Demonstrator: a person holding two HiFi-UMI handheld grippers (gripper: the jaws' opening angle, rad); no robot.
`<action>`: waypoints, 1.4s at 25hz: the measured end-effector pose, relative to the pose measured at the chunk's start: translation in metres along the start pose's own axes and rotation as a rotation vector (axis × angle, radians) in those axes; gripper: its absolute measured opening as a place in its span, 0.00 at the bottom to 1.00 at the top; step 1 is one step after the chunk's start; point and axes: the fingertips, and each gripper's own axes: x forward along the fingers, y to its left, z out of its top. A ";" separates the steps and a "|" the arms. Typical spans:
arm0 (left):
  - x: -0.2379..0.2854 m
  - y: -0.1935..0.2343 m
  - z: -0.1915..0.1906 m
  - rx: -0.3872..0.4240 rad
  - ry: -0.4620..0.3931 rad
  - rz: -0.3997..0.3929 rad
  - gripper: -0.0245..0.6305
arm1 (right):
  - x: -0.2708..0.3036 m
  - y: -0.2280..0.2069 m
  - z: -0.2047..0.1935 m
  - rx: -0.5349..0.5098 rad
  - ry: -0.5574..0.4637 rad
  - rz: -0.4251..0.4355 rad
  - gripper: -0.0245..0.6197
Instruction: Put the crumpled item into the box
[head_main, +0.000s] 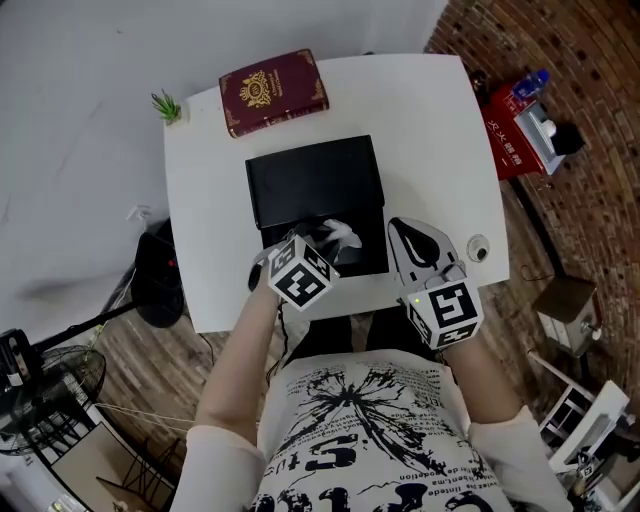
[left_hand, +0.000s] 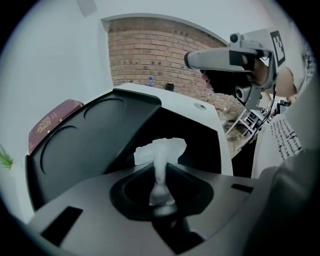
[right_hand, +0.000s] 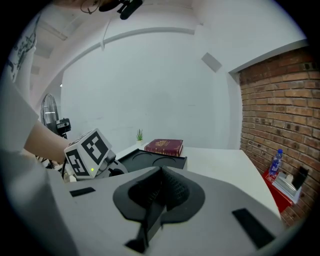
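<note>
A black box (head_main: 352, 258) with its lid (head_main: 315, 178) laid open behind it sits in the middle of the white table (head_main: 430, 130). My left gripper (head_main: 323, 238) is shut on a crumpled white tissue (head_main: 341, 233), held over the box's near part. In the left gripper view the tissue (left_hand: 160, 150) runs as a thin twist between the jaws and fans out past the gripper (left_hand: 160, 170) above the box (left_hand: 200, 145). My right gripper (head_main: 399, 227) hovers just right of the box, shut and holding nothing; its own view shows the gripper (right_hand: 160, 172) with its jaws together.
A dark red book (head_main: 273, 92) and a small green plant (head_main: 168, 105) stand at the table's far edge. A small round object (head_main: 478, 246) lies near the right edge. A red case with a bottle (head_main: 520, 125) sits on the floor to the right, a fan (head_main: 40, 400) to the left.
</note>
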 end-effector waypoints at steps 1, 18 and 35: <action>0.001 0.000 0.000 -0.019 0.004 -0.008 0.17 | 0.000 -0.001 0.000 0.000 0.000 0.001 0.06; -0.053 0.001 0.028 -0.071 -0.159 0.108 0.34 | -0.009 0.004 0.030 -0.077 -0.038 0.045 0.06; -0.265 0.014 0.078 -0.159 -0.712 0.532 0.12 | -0.037 0.036 0.105 -0.173 -0.203 0.109 0.06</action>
